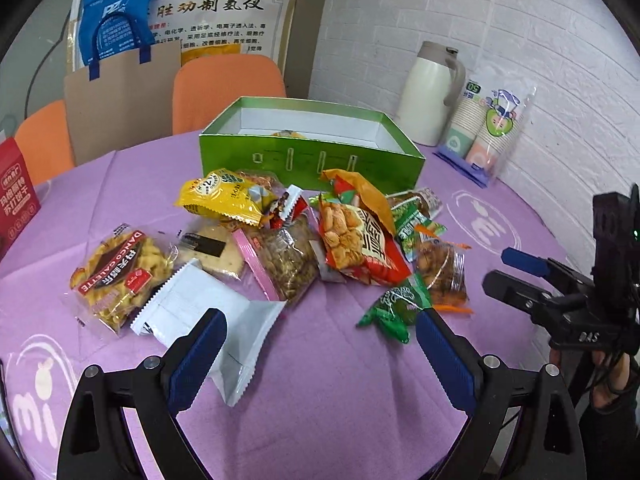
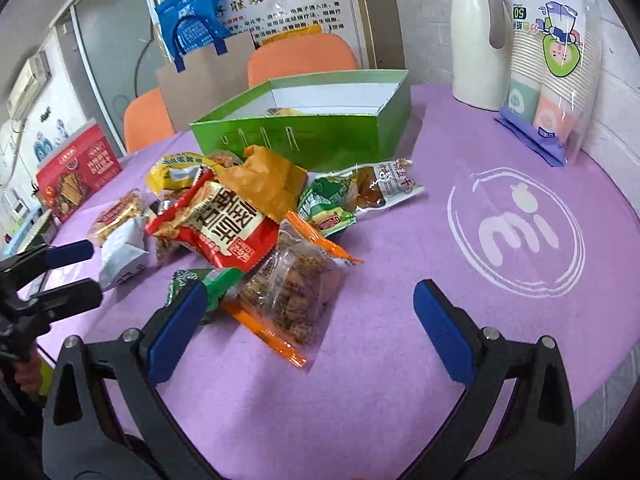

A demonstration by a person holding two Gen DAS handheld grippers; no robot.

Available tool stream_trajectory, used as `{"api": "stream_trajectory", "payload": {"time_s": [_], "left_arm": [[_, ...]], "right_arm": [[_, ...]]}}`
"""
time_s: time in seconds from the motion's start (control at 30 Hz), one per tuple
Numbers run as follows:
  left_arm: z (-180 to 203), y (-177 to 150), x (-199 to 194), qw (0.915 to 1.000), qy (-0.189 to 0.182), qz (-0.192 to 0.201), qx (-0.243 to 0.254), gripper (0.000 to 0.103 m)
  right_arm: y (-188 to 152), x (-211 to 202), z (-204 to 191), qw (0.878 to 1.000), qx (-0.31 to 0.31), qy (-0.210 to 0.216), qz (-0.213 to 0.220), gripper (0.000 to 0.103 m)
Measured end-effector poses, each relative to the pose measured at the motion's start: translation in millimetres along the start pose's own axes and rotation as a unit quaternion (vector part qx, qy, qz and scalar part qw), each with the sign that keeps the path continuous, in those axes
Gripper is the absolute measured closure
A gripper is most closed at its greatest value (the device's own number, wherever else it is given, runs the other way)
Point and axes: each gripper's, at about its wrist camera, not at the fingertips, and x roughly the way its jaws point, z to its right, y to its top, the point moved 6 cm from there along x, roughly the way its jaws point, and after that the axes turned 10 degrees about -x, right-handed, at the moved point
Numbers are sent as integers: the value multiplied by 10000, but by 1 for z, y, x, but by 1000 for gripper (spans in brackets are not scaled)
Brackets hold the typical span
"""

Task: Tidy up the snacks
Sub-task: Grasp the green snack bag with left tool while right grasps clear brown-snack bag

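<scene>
A pile of snack packets lies on the purple tablecloth (image 1: 320, 380) in front of an open green box (image 1: 312, 160) that holds a few snacks. My left gripper (image 1: 320, 320) stands open just short of the pile, between a white packet (image 1: 200, 312) and a small green packet (image 1: 394, 308). A red packet (image 1: 360, 240) and a yellow packet (image 1: 224, 196) sit further back. In the right wrist view my right gripper (image 2: 310, 292) is open and empty, near a clear packet with orange ends (image 2: 296, 288). The green box (image 2: 320, 136) lies beyond the red packet (image 2: 224, 228).
A cream thermos (image 1: 430, 92) and a sleeve of paper cups (image 1: 488, 128) stand at the back right by the brick wall. A red carton (image 1: 16, 200) stands at the left table edge. Orange chairs (image 1: 228, 88) are behind the table. A hand holds the right gripper (image 1: 500, 268).
</scene>
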Motion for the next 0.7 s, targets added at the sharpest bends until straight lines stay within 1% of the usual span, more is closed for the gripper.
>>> {"api": "stream_trajectory", "payload": {"time_s": [0.03, 0.07, 0.1, 0.13, 0.17, 0.2, 0.27, 0.33, 0.37, 0.4, 0.43, 0.53, 0.6, 0.63, 0.67, 0.7], "left_arm": [[1, -2, -1, 10000, -15, 1, 43, 6], [2, -4, -2, 10000, -38, 5, 67, 6], [3, -5, -2, 9999, -74, 2, 69, 6], [3, -6, -2, 9999, -126, -9, 69, 6], [3, -7, -2, 9998, -170, -28, 65, 6], [4, -7, -2, 9997, -222, -40, 63, 6], [6, -8, 0, 9994, -335, -87, 96, 8], [12, -9, 4, 9982, -530, -191, 187, 18], [17, -9, 8, 9972, -658, -277, 233, 26], [22, -9, 13, 9961, -762, -354, 271, 31], [27, -8, 18, 9954, -806, -414, 301, 32], [41, -5, 33, 9937, -891, -510, 445, 32], [47, -4, 43, 9937, -830, -558, 513, 32], [48, -3, 47, 9938, -791, -571, 536, 32], [49, -3, 50, 9938, -777, -576, 547, 32], [49, -2, 54, 9939, -767, -594, 525, 32]], "right_arm": [[1, 6, -3, 10000, -19, -5, -40, 1], [-1, 10, -5, 10000, -19, 74, -63, 2], [-4, 14, -6, 9998, 0, 161, -91, 4], [-7, 17, -7, 9996, 1, 235, -164, 15], [-9, 19, -6, 9994, -41, 234, -233, 30], [-12, 19, -3, 9994, -88, 160, -300, 37], [-19, 15, 8, 9992, -68, 19, -382, 46], [-25, 6, 25, 9989, 42, -215, -412, 51], [-28, 2, 32, 9986, 83, -337, -409, 51], [-29, -3, 39, 9982, 136, -427, -386, 51], [-31, -8, 44, 9982, 189, -451, -350, 51], [-32, -14, 45, 9990, 188, -313, -252, 51], [-29, -12, 37, 9995, 64, -213, -207, 50], [-27, -10, 34, 9997, 17, -166, -201, 49], [-25, -6, 31, 9997, -24, -139, -216, 44], [-24, -3, 29, 9996, -56, -144, -232, 42]]}}
